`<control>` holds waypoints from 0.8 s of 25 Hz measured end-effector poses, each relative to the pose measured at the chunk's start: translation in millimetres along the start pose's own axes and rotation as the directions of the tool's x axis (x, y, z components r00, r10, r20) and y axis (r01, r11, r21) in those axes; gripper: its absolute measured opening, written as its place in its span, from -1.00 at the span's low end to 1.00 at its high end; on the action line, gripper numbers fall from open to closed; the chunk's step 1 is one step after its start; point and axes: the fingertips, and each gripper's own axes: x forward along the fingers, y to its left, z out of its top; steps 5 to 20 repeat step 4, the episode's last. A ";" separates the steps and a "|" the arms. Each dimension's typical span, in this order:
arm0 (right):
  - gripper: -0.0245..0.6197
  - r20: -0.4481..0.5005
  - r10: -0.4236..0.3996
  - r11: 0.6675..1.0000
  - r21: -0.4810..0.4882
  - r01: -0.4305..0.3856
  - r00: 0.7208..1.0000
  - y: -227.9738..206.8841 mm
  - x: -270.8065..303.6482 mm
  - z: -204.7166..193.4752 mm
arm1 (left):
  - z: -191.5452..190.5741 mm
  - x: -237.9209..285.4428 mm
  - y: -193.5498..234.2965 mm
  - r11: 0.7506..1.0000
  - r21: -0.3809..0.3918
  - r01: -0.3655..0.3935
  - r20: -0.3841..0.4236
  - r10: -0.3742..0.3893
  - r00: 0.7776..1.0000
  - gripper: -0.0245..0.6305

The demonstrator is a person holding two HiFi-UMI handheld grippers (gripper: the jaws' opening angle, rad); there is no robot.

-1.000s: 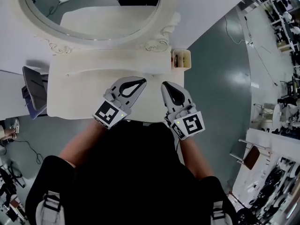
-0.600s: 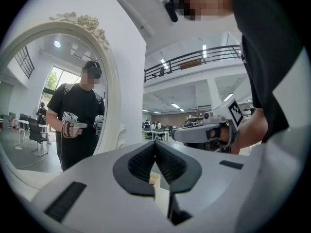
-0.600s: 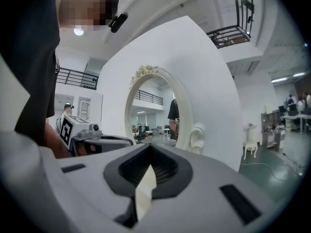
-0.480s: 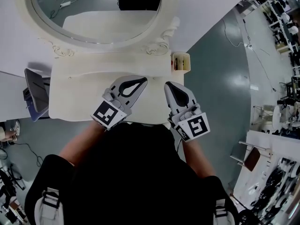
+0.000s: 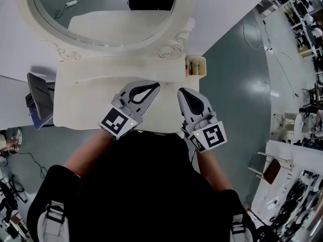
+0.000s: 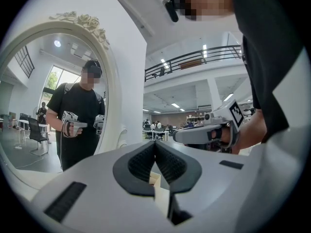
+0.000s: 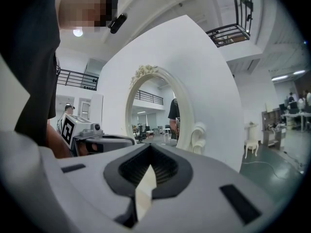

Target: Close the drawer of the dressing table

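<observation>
A: Was any writing legible anywhere?

B: None. The left gripper (image 5: 154, 87) and right gripper (image 5: 181, 92) carried only black-and-white square markers, coded patterns without letters or numbers. No other print could be read.

A small cream box (image 5: 195, 65) (open-topped) borders the grey floor (image 5: 232, 110).

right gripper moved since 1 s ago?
Yes, slightly. The right gripper has drifted right in the head view: its marker cube now sticks out further past the right edge of the dressing table. Little change over the last half second.
</observation>
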 end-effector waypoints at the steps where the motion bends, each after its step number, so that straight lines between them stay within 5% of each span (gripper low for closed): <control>1: -0.91 0.000 0.000 1.000 0.001 0.000 1.000 0.5 0.0 -0.6 | -0.5 -0.3 0.2 1.000 0.000 0.000 0.000 0.000 1.000 -0.94; 20: -0.91 -0.005 0.002 1.000 0.003 -0.002 1.000 2.1 0.2 -4.0 | -2.2 -2.0 0.4 1.000 0.001 -0.003 -0.001 0.003 1.000 -0.94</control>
